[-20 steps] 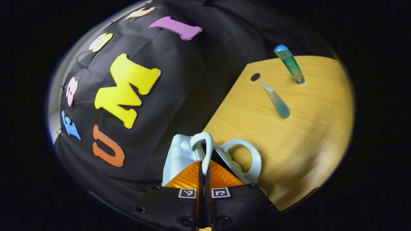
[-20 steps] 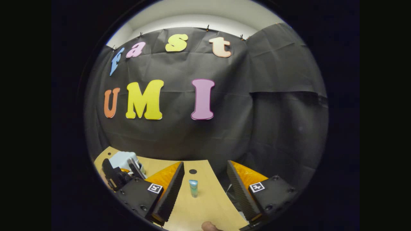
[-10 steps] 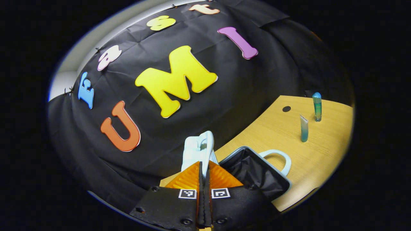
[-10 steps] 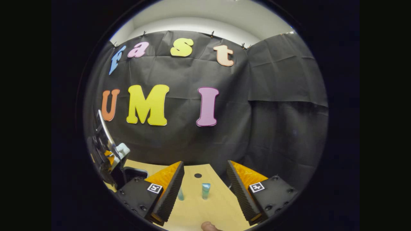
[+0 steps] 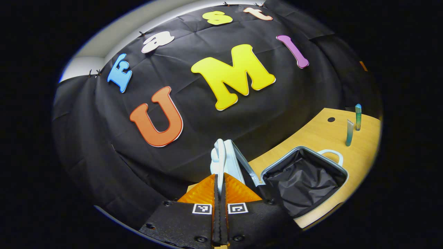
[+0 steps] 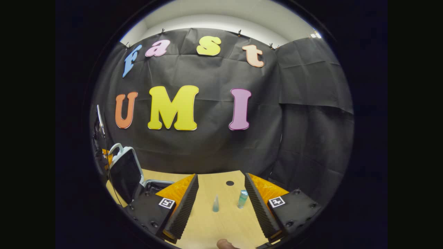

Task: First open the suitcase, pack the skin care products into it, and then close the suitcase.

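A wooden table (image 6: 207, 228) with a light, yellowish grain takes up the lower part of the right gripper view, and it shows again at the right of the left gripper view (image 5: 311, 133). A small round dark hole (image 6: 229, 183) sits in the tabletop near its far edge; in the left gripper view the same hole (image 5: 331, 119) lies close to the cloth wall. Black cloth (image 6: 304, 138) hangs behind the table as the booth's wall, creased and pinned along its top. Above it runs a pale wall or ceiling (image 6: 221, 17), brightly lit.
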Available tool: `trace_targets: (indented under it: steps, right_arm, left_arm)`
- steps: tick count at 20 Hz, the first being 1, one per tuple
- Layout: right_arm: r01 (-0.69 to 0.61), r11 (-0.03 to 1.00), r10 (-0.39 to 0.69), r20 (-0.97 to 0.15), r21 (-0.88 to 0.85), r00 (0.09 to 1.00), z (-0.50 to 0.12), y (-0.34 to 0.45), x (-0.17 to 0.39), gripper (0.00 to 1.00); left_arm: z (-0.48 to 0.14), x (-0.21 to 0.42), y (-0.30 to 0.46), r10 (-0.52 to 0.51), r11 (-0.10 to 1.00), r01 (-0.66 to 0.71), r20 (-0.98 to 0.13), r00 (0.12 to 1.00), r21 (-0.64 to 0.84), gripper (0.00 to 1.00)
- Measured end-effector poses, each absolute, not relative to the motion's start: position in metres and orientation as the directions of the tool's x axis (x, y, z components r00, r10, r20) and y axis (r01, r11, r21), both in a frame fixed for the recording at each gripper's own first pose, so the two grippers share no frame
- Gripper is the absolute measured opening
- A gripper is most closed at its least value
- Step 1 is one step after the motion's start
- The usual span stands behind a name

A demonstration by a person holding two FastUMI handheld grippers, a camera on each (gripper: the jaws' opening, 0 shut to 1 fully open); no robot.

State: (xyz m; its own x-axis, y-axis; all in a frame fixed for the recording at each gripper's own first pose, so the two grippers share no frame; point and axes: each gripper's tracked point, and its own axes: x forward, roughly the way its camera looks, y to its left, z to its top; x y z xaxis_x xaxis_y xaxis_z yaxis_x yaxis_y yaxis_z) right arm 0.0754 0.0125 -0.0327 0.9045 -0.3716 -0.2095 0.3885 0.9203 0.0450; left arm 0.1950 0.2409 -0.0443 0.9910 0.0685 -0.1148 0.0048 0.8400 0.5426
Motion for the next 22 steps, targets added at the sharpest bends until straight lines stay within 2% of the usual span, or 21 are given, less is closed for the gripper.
trace_targets:
  steps: [6, 9, 14, 18, 22]
  right_arm:
    - [0.368, 0.929, -0.345, -0.258, 0.047, 0.902, -0.035, 0.03, 0.087, 0.8]
    - [0.375, 0.926, -0.347, -0.288, 0.048, 0.893, -0.043, 0.032, 0.087, 0.8]
    - [0.377, 0.926, -0.351, -0.309, 0.025, 0.884, -0.049, 0.032, 0.085, 0.8]
    - [0.369, 0.929, -0.345, -0.324, 0.014, 0.881, -0.052, 0.035, 0.081, 0.8]
    - [0.361, 0.932, -0.334, -0.338, 0.018, 0.88, -0.052, 0.038, 0.077, 0.8]
  left_arm:
    - [-0.065, 0.214, 0.305, 0.091, 0.836, -0.009, -0.122, 0.988, 0.548, 0.02]
    - [-0.091, 0.222, 0.337, 0.097, 0.844, 0.01, -0.171, 0.98, 0.536, 0.03]
    - [-0.151, 0.217, 0.386, 0.171, 0.882, -0.014, -0.293, 0.941, 0.471, 0.03]
    - [-0.195, 0.211, 0.404, 0.186, 0.916, -0.025, -0.369, 0.911, 0.399, 0.03]
    - [-0.238, 0.212, 0.416, 0.151, 0.949, -0.009, -0.428, 0.891, 0.315, 0.03]
